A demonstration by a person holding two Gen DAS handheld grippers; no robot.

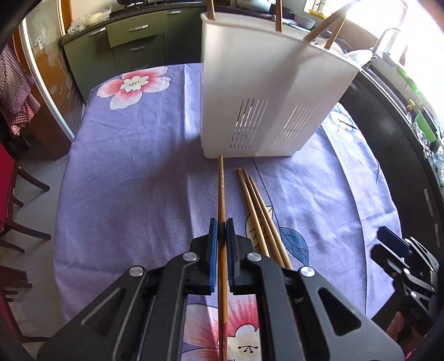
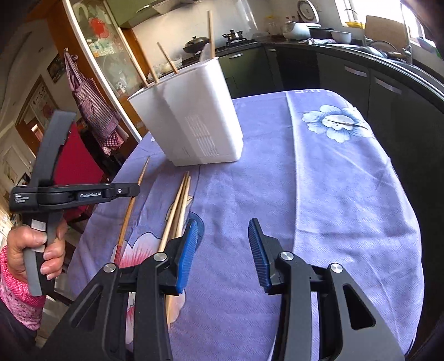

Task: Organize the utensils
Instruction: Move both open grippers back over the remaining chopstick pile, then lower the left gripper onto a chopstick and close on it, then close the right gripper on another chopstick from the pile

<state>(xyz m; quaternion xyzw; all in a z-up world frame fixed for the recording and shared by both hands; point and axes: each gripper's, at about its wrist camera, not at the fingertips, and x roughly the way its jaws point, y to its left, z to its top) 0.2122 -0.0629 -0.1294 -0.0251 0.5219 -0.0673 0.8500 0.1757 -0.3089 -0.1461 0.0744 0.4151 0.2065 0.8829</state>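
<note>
left gripper (image 1: 221, 230) clamps 1 chopstick (image 1: 221, 188) before the white holder (image 1: 266, 83); right gripper (image 2: 223, 241) gapes empty.

Matt white plastic holder (image 1: 266, 91), wooden chopsticks (image 1: 259, 211)

This is a home kitchen. Green cabinets (image 1: 133, 47) with metal handles run along the far wall under a dark counter (image 2: 347, 48). On that counter sit a wok (image 2: 195, 44) on the stove, a rice cooker (image 2: 297, 29) and bowls (image 2: 340, 36). A tap (image 1: 384, 37) curves over a sink by the bright window. A checked apron (image 2: 91, 102) hangs at a glass-fronted door. The bench wears a lilac flowered cloth (image 1: 138, 166), with a red wooden chair (image 1: 8, 194) beside it and a white utensil holder (image 1: 266, 94) holding chopsticks (image 1: 277, 15).
</note>
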